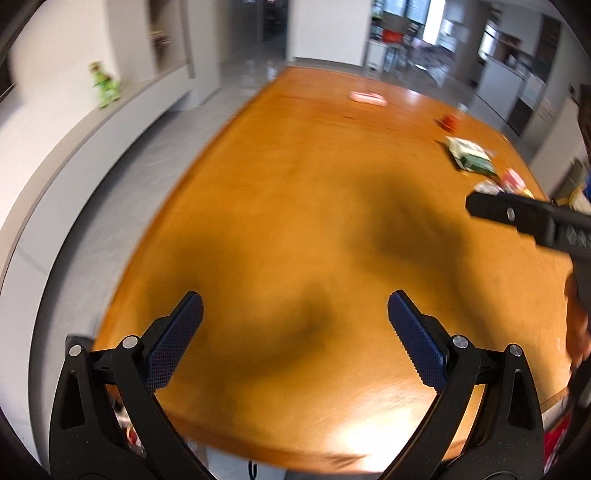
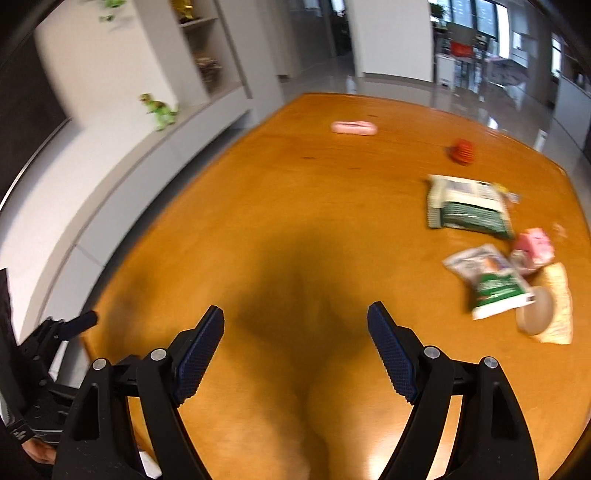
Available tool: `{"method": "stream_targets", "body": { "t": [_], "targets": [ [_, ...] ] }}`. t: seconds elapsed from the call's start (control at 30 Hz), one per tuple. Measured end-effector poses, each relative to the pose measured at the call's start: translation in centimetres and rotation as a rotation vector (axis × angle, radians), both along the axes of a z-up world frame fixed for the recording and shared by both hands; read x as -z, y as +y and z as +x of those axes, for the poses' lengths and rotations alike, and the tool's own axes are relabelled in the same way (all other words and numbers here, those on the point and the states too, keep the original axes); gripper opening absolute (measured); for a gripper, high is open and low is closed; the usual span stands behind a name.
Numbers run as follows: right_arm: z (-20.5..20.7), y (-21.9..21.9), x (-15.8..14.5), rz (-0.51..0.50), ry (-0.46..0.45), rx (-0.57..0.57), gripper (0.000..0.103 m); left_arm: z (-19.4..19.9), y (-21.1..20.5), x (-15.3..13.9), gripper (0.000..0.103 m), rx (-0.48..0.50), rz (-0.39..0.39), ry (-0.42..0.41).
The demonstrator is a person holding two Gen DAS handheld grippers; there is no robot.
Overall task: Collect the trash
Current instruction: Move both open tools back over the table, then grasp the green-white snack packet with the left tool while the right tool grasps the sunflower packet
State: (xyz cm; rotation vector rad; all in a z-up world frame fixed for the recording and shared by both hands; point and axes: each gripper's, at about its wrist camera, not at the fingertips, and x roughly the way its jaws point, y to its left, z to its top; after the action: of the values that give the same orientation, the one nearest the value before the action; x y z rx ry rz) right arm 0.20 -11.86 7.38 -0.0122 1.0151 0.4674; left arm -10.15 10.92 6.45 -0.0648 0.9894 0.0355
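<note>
While the wooden table (image 2: 280, 206) lies bare beneath them, the left gripper (image 1: 295, 314) and right gripper (image 2: 295, 328) hang with jaws spread wide, holding nothing. The trash wrappers (image 2: 487, 280) lie clustered well off to the right gripper's right, untouched.

A large orange-brown wooden table (image 2: 295, 206) fills the room's middle, glossy with reflected light. Grey tiled floor (image 1: 236, 85) surrounds it. Beyond the table's left edge, a white wall (image 2: 110, 66) carries a long grey ledge (image 2: 122, 170) (a green toy dinosaur (image 2: 160, 110) stands there). Past the far edge, bright windows (image 2: 476, 18).
</note>
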Motion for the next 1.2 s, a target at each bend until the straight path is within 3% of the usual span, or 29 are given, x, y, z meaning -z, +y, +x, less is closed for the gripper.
{"method": "stream_targets", "body": {
  "t": [0.3, 0.57, 0.67, 0.77, 0.83, 0.97, 1.2],
  "targets": [
    [8.5, -10.1, 3.0, -0.098, 0.129, 0.159, 0.081, 6.5, -7.2, -0.9, 0.097, 0.166, 0.03, 0.031],
    [11.8, -10.5, 5.6, -0.202, 0.183, 0.172, 0.08, 13.0, -13.1, -1.4, 0.097, 0.303, 0.079, 0.044],
    [12.1, -9.2, 6.3, -0.318, 0.157, 0.132, 0.066, 14.9, -15.0, -1.0, 0.097, 0.337, 0.117, 0.049],
    [12.5, -8.7, 6.0, -0.32, 0.151, 0.106, 0.047, 16.3, -15.9, -0.5, 0.097, 0.351, 0.121, 0.056],
    [13.1, -8.7, 5.9, -0.295, 0.164, 0.104, 0.043, 17.2, -16.2, -0.2, 0.097, 0.356, 0.112, 0.066],
    [13.9, -9.9, 5.6, -0.235, 0.165, 0.138, 0.039, 18.6, -17.1, 0.4, 0.097, 0.367, 0.106, 0.079],
    [14.3, -12.9, 1.3, -0.103, 0.119, 0.205, 0.039, 21.2, -19.3, 0.8, 0.097, 0.414, 0.127, 0.072]
  ]
}}
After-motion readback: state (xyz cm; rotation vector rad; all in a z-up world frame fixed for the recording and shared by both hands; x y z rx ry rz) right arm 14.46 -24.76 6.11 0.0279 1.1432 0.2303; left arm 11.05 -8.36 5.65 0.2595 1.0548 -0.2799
